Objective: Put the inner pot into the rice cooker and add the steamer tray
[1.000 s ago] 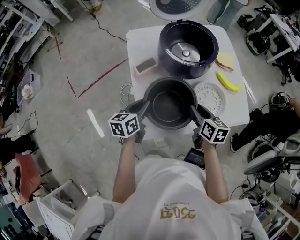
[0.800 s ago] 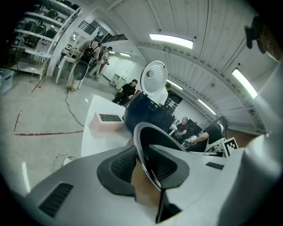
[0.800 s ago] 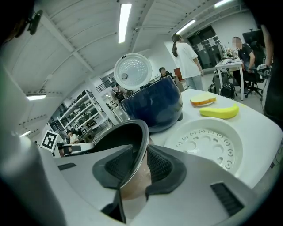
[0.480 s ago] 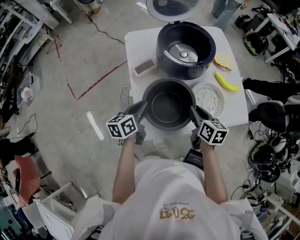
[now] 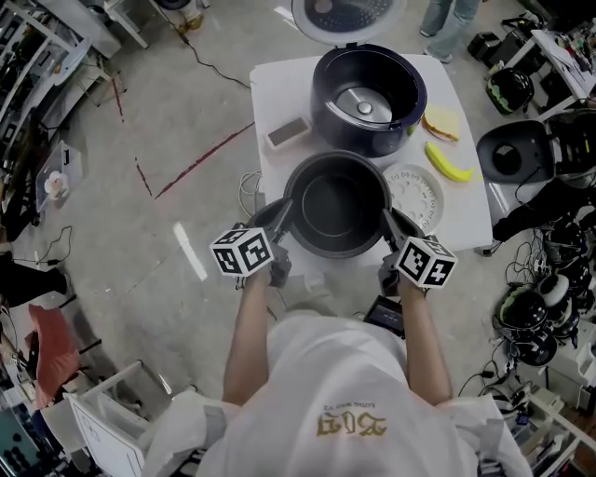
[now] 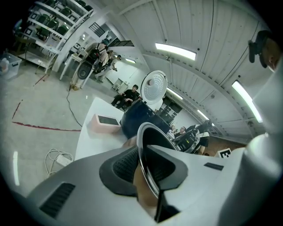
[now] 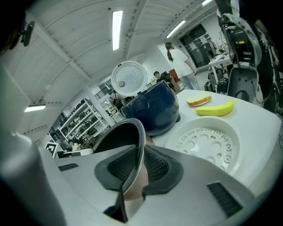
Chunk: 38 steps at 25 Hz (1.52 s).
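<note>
The dark inner pot [image 5: 337, 205] stands empty on the white table [image 5: 279, 172], in front of the open navy rice cooker [image 5: 371, 98]. My left gripper [image 5: 287, 212] holds the pot's left rim. My right gripper [image 5: 386, 222] holds its right rim. In the left gripper view the thin rim [image 6: 146, 145] runs between the ribbed pads of the left gripper [image 6: 143, 165], whose jaws are closing. In the right gripper view the rim [image 7: 132, 141] sits likewise in the closing right gripper [image 7: 139, 165]. The white perforated steamer tray [image 5: 416, 197] lies flat to the pot's right.
A banana [image 5: 452, 161] and a slice of bread [image 5: 442, 121] lie right of the cooker. A pink box [image 5: 288, 131] sits at the table's left. The cooker's lid [image 5: 349, 14] stands raised behind it. Cables lie on the floor at left, with equipment and a chair at right.
Both grippers' fingers have drawn in onto the pot's rim. The pot has stayed where it was. The clutter at the right edge has shifted.
</note>
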Available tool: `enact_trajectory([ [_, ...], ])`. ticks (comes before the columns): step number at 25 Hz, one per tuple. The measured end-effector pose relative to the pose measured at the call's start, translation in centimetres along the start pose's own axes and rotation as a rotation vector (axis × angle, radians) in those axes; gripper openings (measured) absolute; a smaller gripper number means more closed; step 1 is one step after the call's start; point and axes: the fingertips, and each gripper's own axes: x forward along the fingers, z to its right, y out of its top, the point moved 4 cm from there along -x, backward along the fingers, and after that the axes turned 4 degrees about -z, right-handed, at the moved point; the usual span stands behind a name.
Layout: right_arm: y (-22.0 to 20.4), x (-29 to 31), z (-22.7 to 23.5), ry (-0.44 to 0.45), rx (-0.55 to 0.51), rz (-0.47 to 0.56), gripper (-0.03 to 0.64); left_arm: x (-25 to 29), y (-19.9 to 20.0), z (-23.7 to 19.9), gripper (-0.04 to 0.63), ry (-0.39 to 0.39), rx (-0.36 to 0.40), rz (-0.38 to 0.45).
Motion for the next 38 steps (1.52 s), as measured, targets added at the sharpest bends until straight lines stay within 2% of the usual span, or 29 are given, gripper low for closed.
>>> enact_trajectory([
  [13, 3.9, -2.9, -4.1, 0.129, -0.029, 0.102, 0.061, -3.3, 2.8, 2.8, 0.067, -0.031, -0.034, 0.143],
  [30, 8.8, -6.2, -9.1, 0.251, -0.067, 0.212, 0.061, -7.5, 8.4, 7.3, 0.065, -0.089, 0.026, 0.297],
  [38, 11.1, -5.8, -10.4, 0.262, -0.079, 0.251, 0.061, -7.5, 11.3, 7.8, 0.064, -0.113, 0.038, 0.319],
])
